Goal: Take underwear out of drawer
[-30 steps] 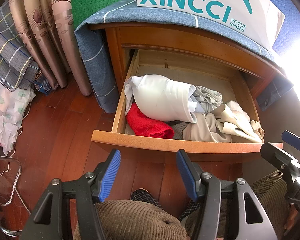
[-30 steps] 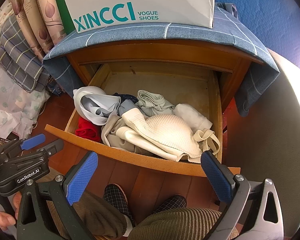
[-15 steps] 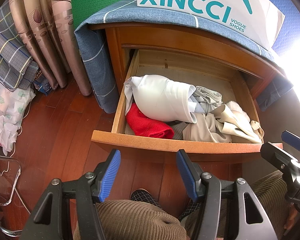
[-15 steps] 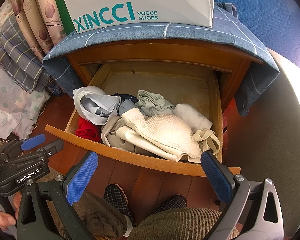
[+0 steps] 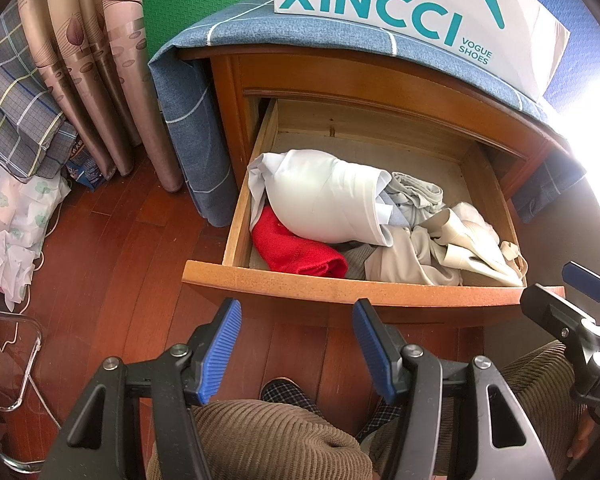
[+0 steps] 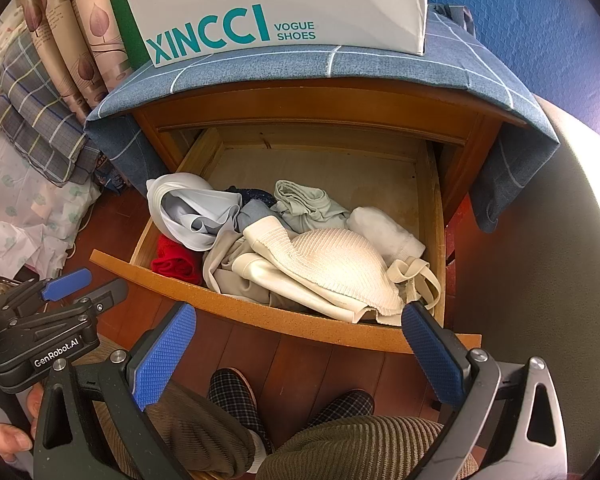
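While the drawer [image 5: 352, 290] stands open, left gripper [image 5: 296, 346] and right gripper [image 6: 300, 354] hover spread, empty

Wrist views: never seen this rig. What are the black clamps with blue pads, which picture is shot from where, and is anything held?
There is no robot here. A seated person holds one hand-held set of tongs in each hand, and a fisheye camera on each looks forward along its two fingers.

In the left wrist view, the left tongs fill the bottom edge; the right tongs show at its right edge. In the right wrist view, the right tongs are in front, and the left ones sit at lower left.

Both sets are open and hold nothing. They are in front of the open drawer, above the person's knees.

In the drawer lie a white garment, a red cloth and a cream ribbed bra, among other clothes. A shoe box stands on the cabinet's blue cloth.
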Demonstrator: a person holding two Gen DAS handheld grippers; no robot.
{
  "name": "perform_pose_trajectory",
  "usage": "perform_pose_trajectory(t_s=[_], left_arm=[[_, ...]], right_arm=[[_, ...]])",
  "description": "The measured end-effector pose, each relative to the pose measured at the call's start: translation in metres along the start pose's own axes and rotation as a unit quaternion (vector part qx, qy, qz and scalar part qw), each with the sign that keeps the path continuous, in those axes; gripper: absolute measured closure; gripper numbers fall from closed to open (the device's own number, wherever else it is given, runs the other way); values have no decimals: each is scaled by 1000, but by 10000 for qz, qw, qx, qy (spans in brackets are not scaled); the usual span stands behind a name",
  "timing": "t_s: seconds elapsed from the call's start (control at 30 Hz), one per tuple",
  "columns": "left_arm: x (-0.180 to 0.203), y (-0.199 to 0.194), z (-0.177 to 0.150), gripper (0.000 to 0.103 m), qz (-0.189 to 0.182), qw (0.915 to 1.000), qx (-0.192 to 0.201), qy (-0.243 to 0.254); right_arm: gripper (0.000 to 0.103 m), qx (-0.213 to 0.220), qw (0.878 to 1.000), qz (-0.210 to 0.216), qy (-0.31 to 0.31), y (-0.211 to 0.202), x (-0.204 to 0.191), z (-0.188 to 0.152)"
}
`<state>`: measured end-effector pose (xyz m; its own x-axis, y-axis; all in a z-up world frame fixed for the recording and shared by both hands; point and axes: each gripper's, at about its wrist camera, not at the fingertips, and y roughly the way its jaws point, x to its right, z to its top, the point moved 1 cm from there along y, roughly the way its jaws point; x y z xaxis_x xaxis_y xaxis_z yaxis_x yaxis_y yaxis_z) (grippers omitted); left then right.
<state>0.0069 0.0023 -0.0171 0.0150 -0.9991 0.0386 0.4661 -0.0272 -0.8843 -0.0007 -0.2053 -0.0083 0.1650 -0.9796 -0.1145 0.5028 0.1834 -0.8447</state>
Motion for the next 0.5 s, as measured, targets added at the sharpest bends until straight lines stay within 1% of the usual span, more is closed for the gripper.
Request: perform_pose_trajectory(t_s=[0.23,0.4,0.5], left_arm=[[-1,-1,0,43,-55,10000,2,-32],[-4,0,0,43,-152,9998,-9,-93],[-6,0,1,43,-238,9996,-27,-156]], right_arm=[[1,-76,10000,16,26,1,0,0],[1,-428,9990,128,-6,11,5,7],[1,-668,9974,-73,-271,18,5,17]])
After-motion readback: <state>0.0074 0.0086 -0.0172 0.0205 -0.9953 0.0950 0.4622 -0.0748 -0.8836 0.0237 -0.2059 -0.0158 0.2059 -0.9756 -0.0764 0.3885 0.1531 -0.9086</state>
